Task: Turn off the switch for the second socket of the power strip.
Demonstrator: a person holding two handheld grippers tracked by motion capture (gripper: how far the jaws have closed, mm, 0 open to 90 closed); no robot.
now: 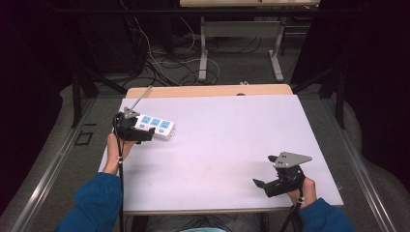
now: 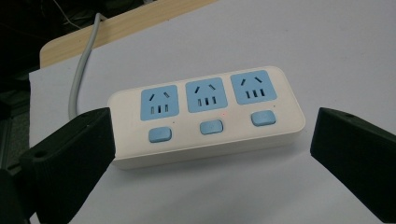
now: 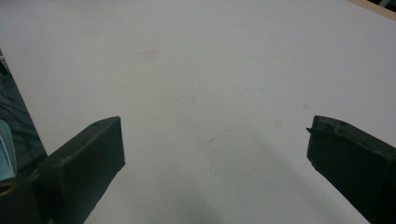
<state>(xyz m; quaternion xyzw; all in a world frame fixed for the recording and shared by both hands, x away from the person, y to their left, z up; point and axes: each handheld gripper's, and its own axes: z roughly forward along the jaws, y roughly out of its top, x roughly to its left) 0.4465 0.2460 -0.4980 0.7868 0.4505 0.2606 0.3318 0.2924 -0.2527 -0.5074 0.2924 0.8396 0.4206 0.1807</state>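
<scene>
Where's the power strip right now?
In the high view the power strip lies near the far left corner of the white table, at the left gripper, whose open fingers straddle its ends.

Power strip (image 1: 155, 126) lies far-left on table (image 1: 232, 145), between left gripper (image 2: 210, 154) jaws.

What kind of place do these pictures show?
Probably a lab or workshop: a white-topped work table, loose cables on the grey floor, and a white power strip with blue sockets.
</scene>
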